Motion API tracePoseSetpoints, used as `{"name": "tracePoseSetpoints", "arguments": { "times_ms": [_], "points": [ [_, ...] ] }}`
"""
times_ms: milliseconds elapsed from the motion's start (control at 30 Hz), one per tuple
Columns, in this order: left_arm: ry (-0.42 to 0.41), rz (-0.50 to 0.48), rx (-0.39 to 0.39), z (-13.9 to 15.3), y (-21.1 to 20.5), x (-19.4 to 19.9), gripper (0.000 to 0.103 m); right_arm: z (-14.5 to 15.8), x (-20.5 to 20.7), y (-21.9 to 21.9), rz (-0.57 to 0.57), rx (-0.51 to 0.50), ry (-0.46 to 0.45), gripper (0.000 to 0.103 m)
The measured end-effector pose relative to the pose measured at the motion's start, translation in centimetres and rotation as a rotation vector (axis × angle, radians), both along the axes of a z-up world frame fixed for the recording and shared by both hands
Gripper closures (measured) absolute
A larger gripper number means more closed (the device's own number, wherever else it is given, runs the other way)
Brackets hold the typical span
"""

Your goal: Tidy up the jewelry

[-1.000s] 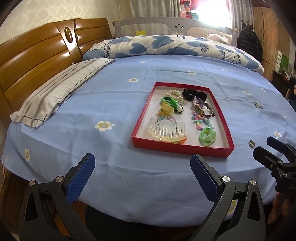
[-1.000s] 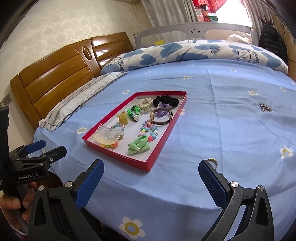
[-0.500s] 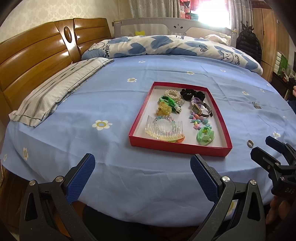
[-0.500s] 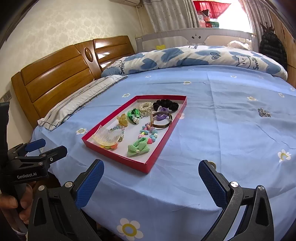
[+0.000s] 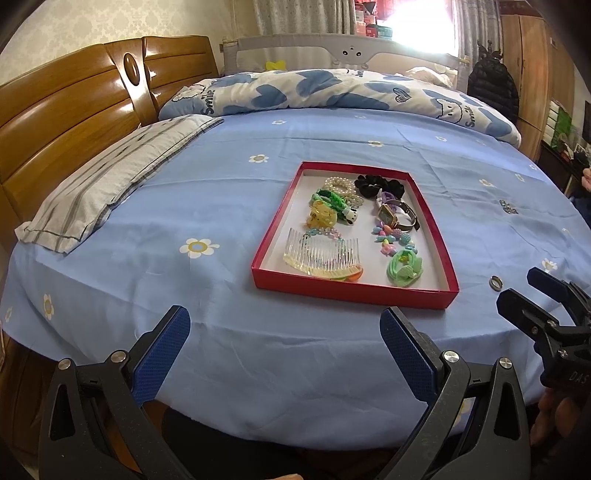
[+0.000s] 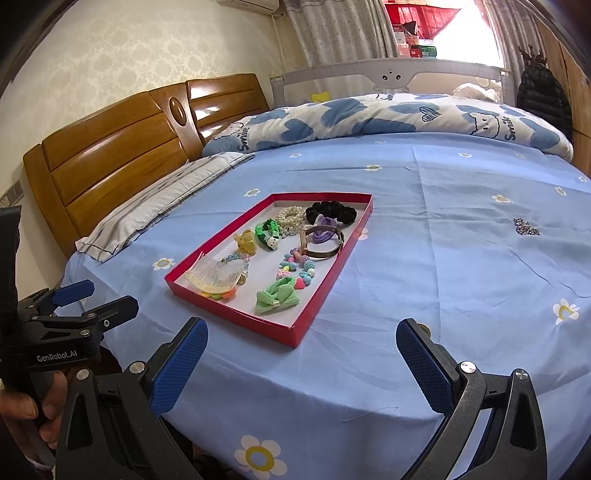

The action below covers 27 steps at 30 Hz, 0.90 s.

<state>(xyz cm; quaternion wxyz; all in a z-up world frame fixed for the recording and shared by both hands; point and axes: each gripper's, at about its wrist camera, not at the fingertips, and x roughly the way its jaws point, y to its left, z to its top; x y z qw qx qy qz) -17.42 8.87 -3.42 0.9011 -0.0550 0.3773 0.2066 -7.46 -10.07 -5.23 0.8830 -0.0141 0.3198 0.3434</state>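
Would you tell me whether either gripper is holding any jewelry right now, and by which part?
Nothing is held: the left gripper and right gripper are both open, short of the red tray.

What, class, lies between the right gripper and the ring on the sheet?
Nothing visible: only bare blue sheet separates the open right gripper from the ring, which lies just right of the red tray.

Wooden headboard [image 5: 74, 110] against patterned wallpaper [image 6: 110, 55]; bright curtained window [image 5: 417, 18] — glare perhaps hiding details — behind blue-sheeted bed [image 5: 221, 184].
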Motion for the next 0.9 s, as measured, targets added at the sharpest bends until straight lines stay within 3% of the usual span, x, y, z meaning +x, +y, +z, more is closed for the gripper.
{"name": "tracePoseSetpoints", "arguments": {
  "times_ms": [900],
  "points": [
    [0.005, -0.003, 0.008, -0.29, -0.12, 0.0, 0.0, 0.22, -0.47, 0.37, 0.01, 0.0, -0.005, 0.0]
  ]
}}
